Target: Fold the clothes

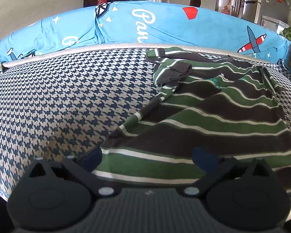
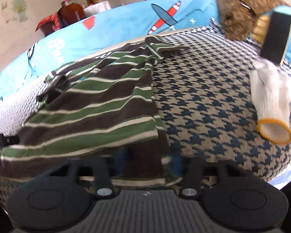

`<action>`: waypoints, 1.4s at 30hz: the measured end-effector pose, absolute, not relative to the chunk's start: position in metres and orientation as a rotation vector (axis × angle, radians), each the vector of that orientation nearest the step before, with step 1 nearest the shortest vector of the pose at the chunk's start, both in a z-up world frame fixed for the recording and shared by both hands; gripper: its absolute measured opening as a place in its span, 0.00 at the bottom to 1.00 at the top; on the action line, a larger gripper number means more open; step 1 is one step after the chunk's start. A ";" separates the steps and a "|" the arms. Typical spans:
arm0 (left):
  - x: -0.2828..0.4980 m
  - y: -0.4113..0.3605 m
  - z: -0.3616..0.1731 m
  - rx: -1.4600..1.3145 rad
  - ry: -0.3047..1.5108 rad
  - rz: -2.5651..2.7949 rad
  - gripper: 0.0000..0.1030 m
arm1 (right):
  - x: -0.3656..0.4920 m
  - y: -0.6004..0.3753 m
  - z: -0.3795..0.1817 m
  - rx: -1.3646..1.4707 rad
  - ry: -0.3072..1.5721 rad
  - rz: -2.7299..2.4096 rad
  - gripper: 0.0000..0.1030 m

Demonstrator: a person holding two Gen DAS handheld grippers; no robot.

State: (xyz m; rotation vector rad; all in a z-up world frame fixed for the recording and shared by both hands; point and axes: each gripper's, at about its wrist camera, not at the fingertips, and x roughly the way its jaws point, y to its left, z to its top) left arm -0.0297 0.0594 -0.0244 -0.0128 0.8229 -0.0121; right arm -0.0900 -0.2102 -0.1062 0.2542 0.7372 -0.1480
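Note:
A green, dark brown and white striped shirt (image 1: 213, 104) lies spread and rumpled on the houndstooth-covered surface (image 1: 58, 97), with a sleeve bunched at its far end. My left gripper (image 1: 147, 160) is open wide, and its blue-padded fingers (image 1: 91, 160) straddle the shirt's near hem. In the right wrist view the same shirt (image 2: 91, 112) fills the left half. My right gripper (image 2: 148, 162) is at the shirt's near right corner. It is blurred, its fingers (image 2: 176, 163) stand partly apart, and hem fabric lies between them.
A blue sheet with plane prints (image 1: 164, 25) runs along the far edge. A white knit glove with a yellow cuff (image 2: 271, 112), a dark flat slab (image 2: 277, 38) and a brown furry bundle (image 2: 240, 15) lie at the right. Chairs and a fridge (image 1: 252, 0) stand beyond.

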 end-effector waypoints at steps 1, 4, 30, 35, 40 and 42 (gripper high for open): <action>-0.029 0.060 -0.025 -0.015 0.825 -0.009 1.00 | -0.090 -0.210 -0.106 0.258 0.738 -0.136 0.19; -0.029 0.059 -0.025 -0.023 0.828 -0.004 1.00 | -0.094 -0.209 -0.103 0.262 0.728 -0.130 0.07; -0.021 0.064 -0.034 -0.032 0.860 0.082 1.00 | -0.131 -0.198 -0.081 0.174 0.597 -0.365 0.30; -0.017 0.068 -0.041 -0.024 0.889 0.103 1.00 | -0.122 -0.174 -0.086 0.132 0.608 -0.241 0.30; -0.016 0.073 -0.044 -0.018 0.895 0.135 1.00 | -0.119 -0.149 -0.090 0.102 0.631 -0.048 0.30; -0.016 0.076 -0.043 -0.024 0.896 0.147 1.00 | -0.118 -0.137 -0.093 0.079 0.645 0.036 0.30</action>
